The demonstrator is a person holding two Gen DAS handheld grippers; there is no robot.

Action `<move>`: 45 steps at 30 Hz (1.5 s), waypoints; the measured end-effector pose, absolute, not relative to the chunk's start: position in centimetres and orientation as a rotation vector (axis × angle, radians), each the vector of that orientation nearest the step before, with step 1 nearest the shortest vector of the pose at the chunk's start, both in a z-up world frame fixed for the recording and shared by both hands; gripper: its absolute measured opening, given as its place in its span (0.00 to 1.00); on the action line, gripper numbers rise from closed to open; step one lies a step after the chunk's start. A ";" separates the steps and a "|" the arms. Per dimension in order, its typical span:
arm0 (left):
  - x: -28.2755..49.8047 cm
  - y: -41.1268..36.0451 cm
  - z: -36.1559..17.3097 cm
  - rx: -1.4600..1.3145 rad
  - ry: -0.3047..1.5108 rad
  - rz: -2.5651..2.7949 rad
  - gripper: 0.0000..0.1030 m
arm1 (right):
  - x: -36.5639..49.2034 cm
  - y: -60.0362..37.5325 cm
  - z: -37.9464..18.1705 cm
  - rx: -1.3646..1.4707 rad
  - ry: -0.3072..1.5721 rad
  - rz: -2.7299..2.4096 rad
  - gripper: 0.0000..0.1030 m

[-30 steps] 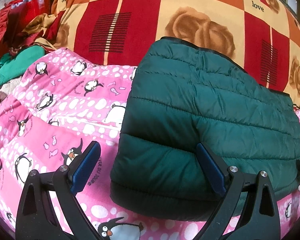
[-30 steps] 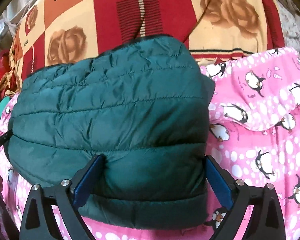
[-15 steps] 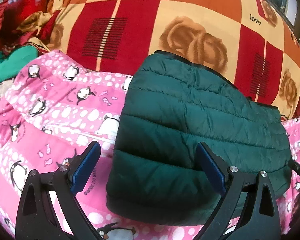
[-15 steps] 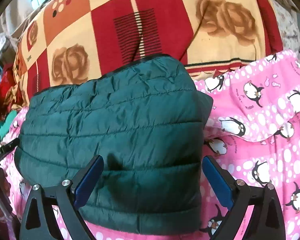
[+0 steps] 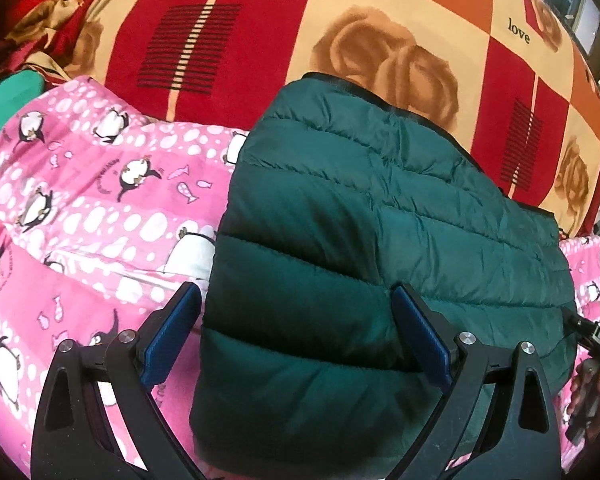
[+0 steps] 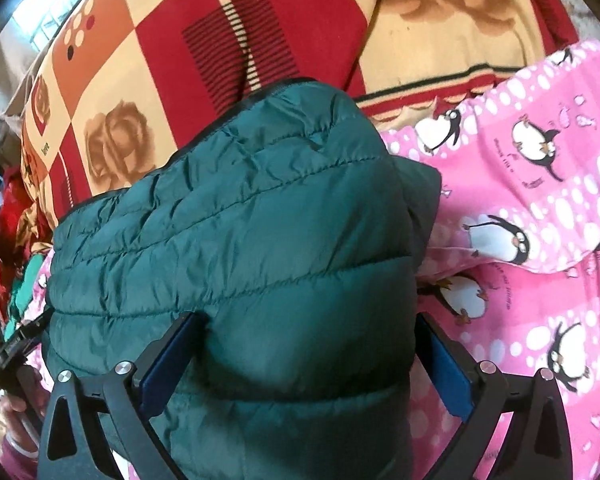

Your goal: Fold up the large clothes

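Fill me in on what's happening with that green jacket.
A person holding two sets of tongs is folding a dark green puffer jacket that lies on a pink penguin-print blanket, with a red and orange rose-patterned blanket behind it. The left tongs are open around the jacket's near left corner, and the right tongs are open around its near right end. The jacket already looks folded into a compact bundle. Neither pair is clamped on it.

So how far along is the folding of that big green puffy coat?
Mostly done, it seems: the green puffer jacket already lies as a compact folded bundle on the pink penguin blanket. In hand: the left gripper and right gripper straddle its near edge, jaws open. Left: perhaps a final fold or squaring up.
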State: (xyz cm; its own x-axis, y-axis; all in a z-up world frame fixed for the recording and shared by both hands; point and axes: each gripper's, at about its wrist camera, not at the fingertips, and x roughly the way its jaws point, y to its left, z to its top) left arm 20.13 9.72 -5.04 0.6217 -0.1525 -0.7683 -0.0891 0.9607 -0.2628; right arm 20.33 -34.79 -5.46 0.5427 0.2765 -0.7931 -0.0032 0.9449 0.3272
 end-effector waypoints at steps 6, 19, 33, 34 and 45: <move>21.3 10.1 -6.2 -0.326 0.933 -0.088 0.99 | 22.3 -35.4 -7.2 0.384 1.027 0.235 1.00; 23.6 10.7 -8.6 -0.468 1.001 -0.201 1.00 | 25.1 -35.7 -9.7 0.495 1.101 0.367 1.00; 21.6 8.3 -3.9 -0.353 0.919 -0.215 0.34 | 21.9 -33.6 -4.6 0.406 0.976 0.423 0.44; 21.1 8.5 -3.2 -0.359 0.910 -0.222 0.32 | 21.5 -33.5 -4.1 0.410 0.964 0.429 0.44; 11.6 9.9 1.1 -0.334 0.882 -0.308 0.30 | 11.2 -33.2 0.4 0.409 0.942 0.531 0.42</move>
State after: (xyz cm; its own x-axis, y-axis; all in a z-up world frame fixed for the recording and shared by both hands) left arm 11.62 9.90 1.13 0.5979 -0.3956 -0.6971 0.1239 0.9049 -0.4072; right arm 11.20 -33.19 0.35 0.4777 0.5921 -0.6491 -0.2481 0.7996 0.5468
